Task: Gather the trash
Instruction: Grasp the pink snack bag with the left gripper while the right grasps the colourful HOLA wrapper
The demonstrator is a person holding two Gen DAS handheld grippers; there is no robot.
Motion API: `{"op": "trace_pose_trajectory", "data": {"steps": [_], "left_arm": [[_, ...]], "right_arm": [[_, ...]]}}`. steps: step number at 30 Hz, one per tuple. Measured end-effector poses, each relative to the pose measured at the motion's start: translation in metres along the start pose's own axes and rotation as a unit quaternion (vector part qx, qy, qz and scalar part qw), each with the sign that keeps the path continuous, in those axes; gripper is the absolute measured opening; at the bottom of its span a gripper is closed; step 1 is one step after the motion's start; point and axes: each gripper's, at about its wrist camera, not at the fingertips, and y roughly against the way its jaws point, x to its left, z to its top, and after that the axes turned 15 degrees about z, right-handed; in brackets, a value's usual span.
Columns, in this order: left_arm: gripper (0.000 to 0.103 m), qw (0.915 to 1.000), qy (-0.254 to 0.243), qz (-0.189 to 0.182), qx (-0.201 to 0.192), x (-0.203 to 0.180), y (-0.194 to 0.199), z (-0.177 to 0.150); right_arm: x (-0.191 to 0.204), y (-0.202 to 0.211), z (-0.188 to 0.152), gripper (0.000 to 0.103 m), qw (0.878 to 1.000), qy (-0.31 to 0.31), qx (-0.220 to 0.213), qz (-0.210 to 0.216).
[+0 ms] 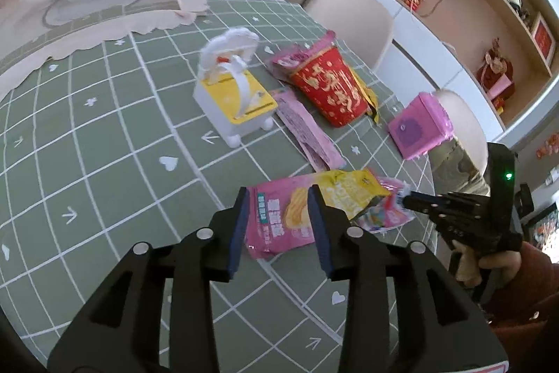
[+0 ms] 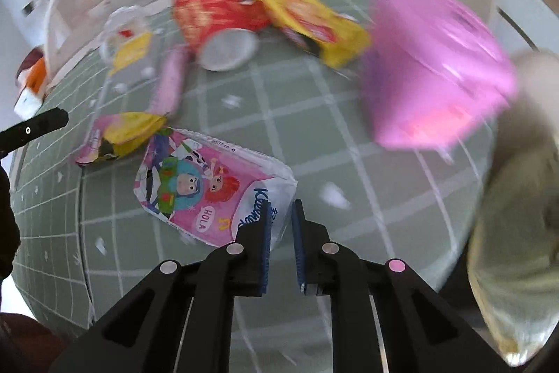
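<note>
Trash lies scattered on the green gridded surface [image 1: 104, 135]. Pink snack wrapper [image 1: 279, 215] sits between the left gripper [image 1: 279, 201] jaws; they stand apart, pads not pressing it, so released. Yellow wrapper [image 1: 349, 191] overlaps it just right of those jaws. Cartoon tissue pack [image 2: 209, 187] lies ahead-left of the right gripper [image 2: 281, 208] jaws, its white corner reaching in between them. Those jaws are narrow, nearly closed; can't tell if the pads pinch the corner. From the left wrist view, the right gripper's tips touch that same pack beside the yellow wrapper. Farther ahead of the left jaws: long pink wrapper [image 1: 307, 131], red paper cup [image 1: 332, 90] on its side, white tissue box [image 1: 234, 103] with yellow top, pink box [image 1: 419, 128] off to the right near the surface edge. Right wrist view is blurred.
</note>
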Motion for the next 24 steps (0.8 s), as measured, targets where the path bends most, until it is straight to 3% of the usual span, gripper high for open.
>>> {"op": "trace_pose_trajectory", "data": {"steps": [7, 12, 17, 20, 22, 24], "left_arm": [[0.04, 0.9955, -0.093, 0.0, -0.02, -0.029, -0.011, 0.006], [0.04, 0.9836, -0.179, 0.02, -0.001, -0.04, -0.032, 0.009], [0.041, 0.9837, -0.174, 0.042, 0.016, -0.035, -0.049, 0.007], [0.041, 0.986, -0.161, 0.042, 0.009, -0.031, -0.046, 0.01], [0.042, 0.987, -0.158, 0.029, 0.004, -0.027, -0.04, 0.012], [0.047, 0.9868, -0.161, 0.014, 0.001, -0.025, -0.034, 0.013]], "right_arm": [[-0.024, 0.017, -0.022, 0.022, 0.997, -0.049, -0.046, 0.041], [-0.011, 0.014, -0.027, 0.03, 0.998, -0.036, -0.055, 0.02], [-0.011, 0.014, -0.027, 0.03, 0.996, -0.058, -0.059, 0.034], [-0.011, 0.019, -0.025, 0.03, 0.998, -0.029, -0.033, 0.038], [-0.004, 0.036, -0.022, 0.03, 0.998, -0.001, -0.064, 0.028], [0.0, 0.042, -0.018, 0.03, 0.997, 0.025, -0.067, 0.034]]}}
